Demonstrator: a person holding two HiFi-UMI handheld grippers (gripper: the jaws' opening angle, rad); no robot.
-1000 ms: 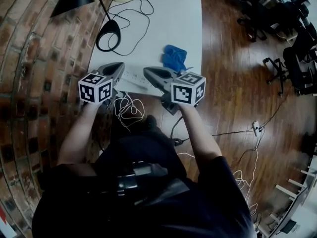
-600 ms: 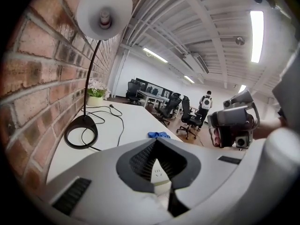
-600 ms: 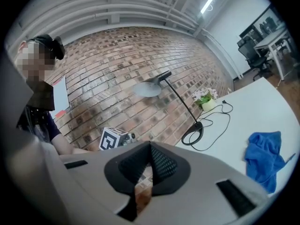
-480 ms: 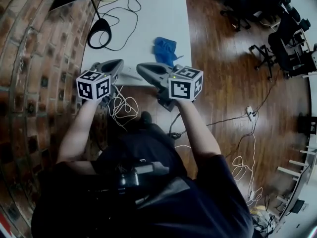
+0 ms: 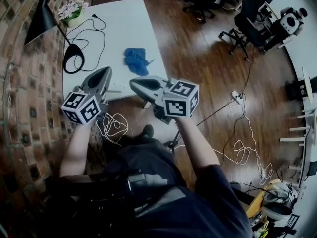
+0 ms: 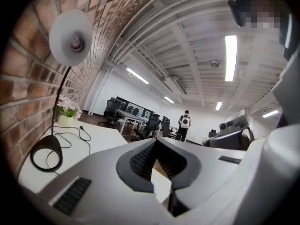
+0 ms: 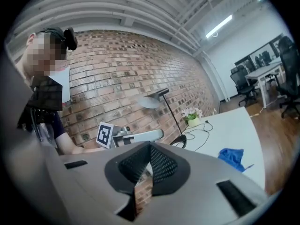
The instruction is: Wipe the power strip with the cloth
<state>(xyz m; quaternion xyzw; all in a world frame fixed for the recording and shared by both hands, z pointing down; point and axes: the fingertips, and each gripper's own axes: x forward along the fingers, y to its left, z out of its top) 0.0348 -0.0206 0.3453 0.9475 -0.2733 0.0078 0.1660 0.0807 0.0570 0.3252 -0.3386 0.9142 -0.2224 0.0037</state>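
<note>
At the near edge of the tabletop (image 5: 119,29), the left tool (image 5: 104,73) and right tool (image 5: 134,82), both pressed together and empty, flank the power strip (image 5: 117,88); the cloth (image 5: 136,61) lies just beyond. Advisable: spread the right tool and pinch a bunched fold. Both tools are higher than a second ago

Open-plan office, loft style. Brick wall (image 5: 20,108) down one side, dark wood floor (image 5: 208,73). Rolling office chairs (image 5: 242,29) stand about; desks (image 6: 133,116) with more chairs farther back. Strip lights (image 6: 230,57) on a white beamed ceiling. White surface (image 5: 124,29) carries a desk lamp (image 5: 42,19) and potted flowers (image 5: 72,9). Cables (image 5: 242,143) trail over the floor. Person with backpack (image 6: 185,124) at the far end.
</note>
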